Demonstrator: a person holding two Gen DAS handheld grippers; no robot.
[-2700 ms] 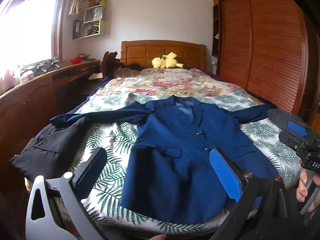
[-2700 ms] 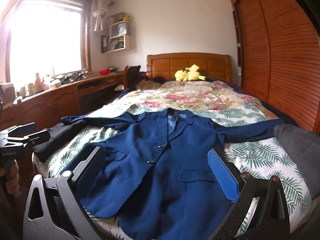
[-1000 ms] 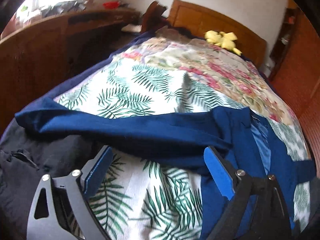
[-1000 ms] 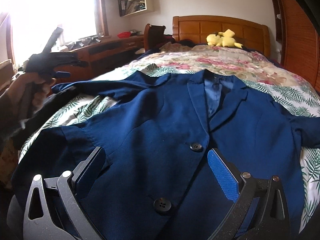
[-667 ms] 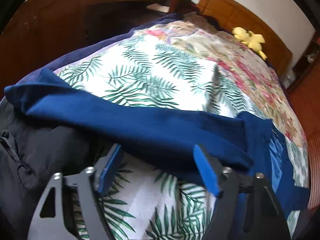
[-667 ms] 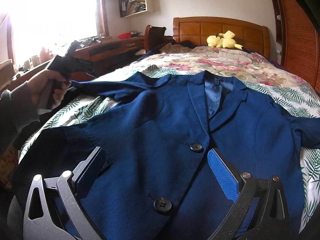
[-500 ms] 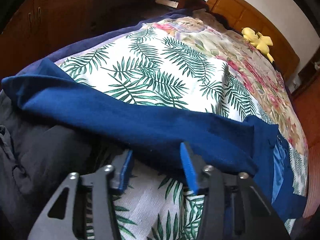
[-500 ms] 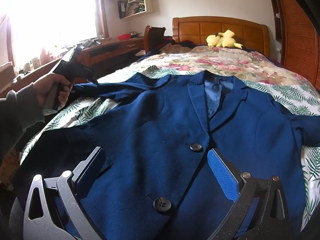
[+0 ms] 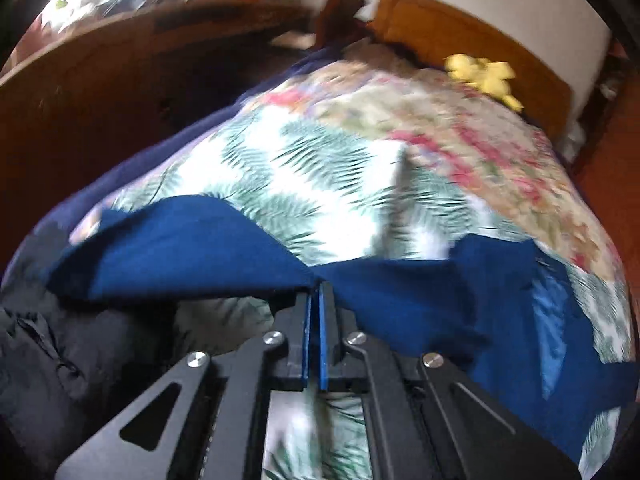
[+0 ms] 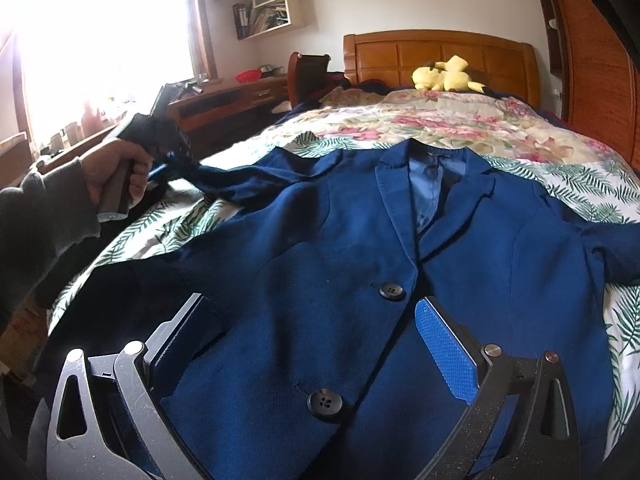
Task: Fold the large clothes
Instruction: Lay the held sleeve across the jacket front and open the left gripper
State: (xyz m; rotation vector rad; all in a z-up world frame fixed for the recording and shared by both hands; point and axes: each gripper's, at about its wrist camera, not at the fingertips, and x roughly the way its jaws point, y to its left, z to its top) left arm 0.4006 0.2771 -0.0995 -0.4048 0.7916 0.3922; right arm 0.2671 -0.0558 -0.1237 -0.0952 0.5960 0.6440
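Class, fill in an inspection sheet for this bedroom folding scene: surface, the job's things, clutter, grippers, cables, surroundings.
Surface: bed with a leaf-print and floral cover.
Job's things: blue jacket lying face up, buttoned, sleeves spread sideways.
Clutter: dark clothes at the bed's left edge; yellow plush toy by the headboard.
Grippers: left gripper has just been closing, now shut on the jacket's sleeve; right gripper open above the jacket front.
Cables: nothing seen.
Surroundings: wooden headboard, desk under a bright window, wall shelf.
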